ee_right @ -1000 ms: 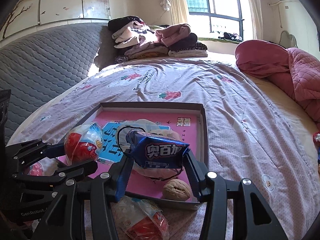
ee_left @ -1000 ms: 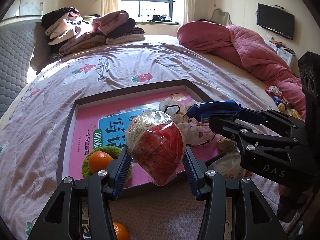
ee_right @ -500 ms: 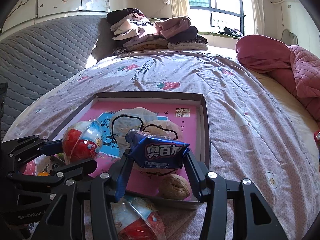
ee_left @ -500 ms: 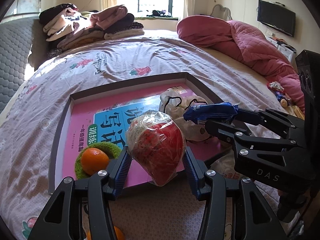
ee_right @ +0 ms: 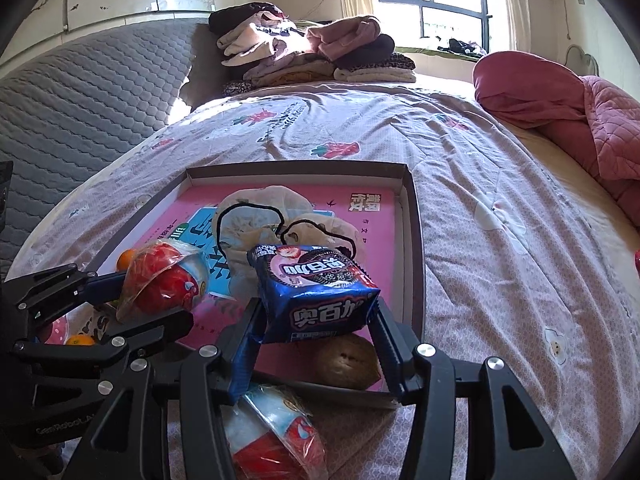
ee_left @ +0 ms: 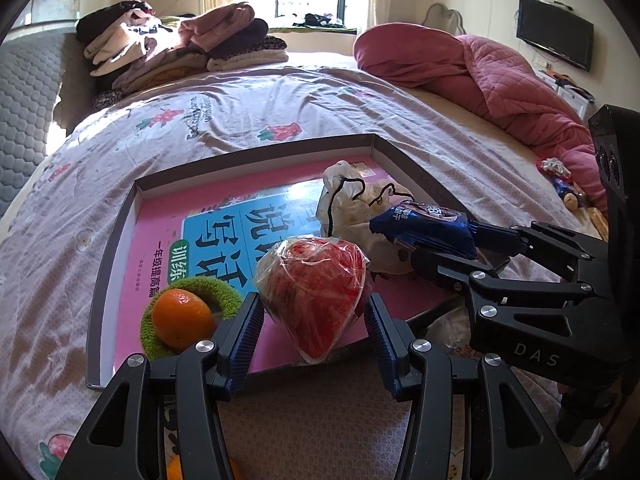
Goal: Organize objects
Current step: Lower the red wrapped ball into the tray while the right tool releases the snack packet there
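Note:
My left gripper (ee_left: 314, 320) is shut on a red snack in clear wrap (ee_left: 316, 288), held above the near edge of a shallow grey box tray (ee_left: 248, 152) with a pink book inside. My right gripper (ee_right: 316, 320) is shut on a blue cookie packet (ee_right: 316, 296), held above the tray's near right corner; the packet also shows in the left wrist view (ee_left: 424, 228). In the tray lie an orange (ee_left: 182, 316) on a green ring, a white cloth pouch (ee_left: 352, 204) and a walnut (ee_right: 346, 360).
A second wrapped red-and-blue snack (ee_right: 276, 432) lies on the bed below my right gripper. Another orange (ee_left: 176, 468) sits near the tray's front. Folded clothes (ee_left: 180, 44) are piled at the bed's far end, a pink quilt (ee_left: 500, 76) at the right, small items (ee_left: 560, 184) near it.
Both grippers have moved forward over the tray with their loads still held. The tray and its contents look nearer and lower in both views.

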The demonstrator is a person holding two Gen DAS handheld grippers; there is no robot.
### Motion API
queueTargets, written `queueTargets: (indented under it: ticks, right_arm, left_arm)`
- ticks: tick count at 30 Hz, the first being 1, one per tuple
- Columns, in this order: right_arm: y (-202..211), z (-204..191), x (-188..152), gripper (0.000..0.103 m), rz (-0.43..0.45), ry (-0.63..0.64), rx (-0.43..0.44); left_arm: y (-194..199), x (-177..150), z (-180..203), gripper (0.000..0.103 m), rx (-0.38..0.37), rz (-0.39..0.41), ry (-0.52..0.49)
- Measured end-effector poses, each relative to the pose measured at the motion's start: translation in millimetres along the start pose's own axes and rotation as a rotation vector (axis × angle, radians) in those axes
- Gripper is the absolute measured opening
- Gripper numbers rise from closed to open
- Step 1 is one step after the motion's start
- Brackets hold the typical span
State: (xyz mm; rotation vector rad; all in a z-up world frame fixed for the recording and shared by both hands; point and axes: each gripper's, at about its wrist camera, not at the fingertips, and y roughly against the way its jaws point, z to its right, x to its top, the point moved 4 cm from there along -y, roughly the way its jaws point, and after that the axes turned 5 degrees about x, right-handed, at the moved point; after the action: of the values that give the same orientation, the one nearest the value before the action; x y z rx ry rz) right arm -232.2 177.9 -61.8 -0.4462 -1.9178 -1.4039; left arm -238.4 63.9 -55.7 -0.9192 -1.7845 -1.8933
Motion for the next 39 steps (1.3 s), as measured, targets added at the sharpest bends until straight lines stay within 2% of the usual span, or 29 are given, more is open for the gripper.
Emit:
queueTargets:
  ticks: [20, 24, 34, 39]
  right_arm:
    - [1.1, 4.1, 0.7, 0.053, -0.051, -0.041, -0.003]
    - [2.0, 2.7, 0.8, 0.057, -0.062, -0.033, -0.005]
    - [9.1, -1.0, 2.1, 0.059, -0.052, -0.03, 0.0]
    - [22.7, -0.1, 4.4, 0.059, -0.017, -0.059, 0.009]
  left_arm:
    - [-5.6, 0.0, -7.8, 0.053, -0.045, -0.034, 0.049]
    - [-7.1, 0.3, -8.1, 0.053, -0.048, -0.039, 0.052]
    - [-9.5, 1.5, -8.2, 0.053, -0.052, -0.049, 0.056]
    - [-9.6, 1.3, -9.5, 0.053, -0.051, -0.051, 0.059]
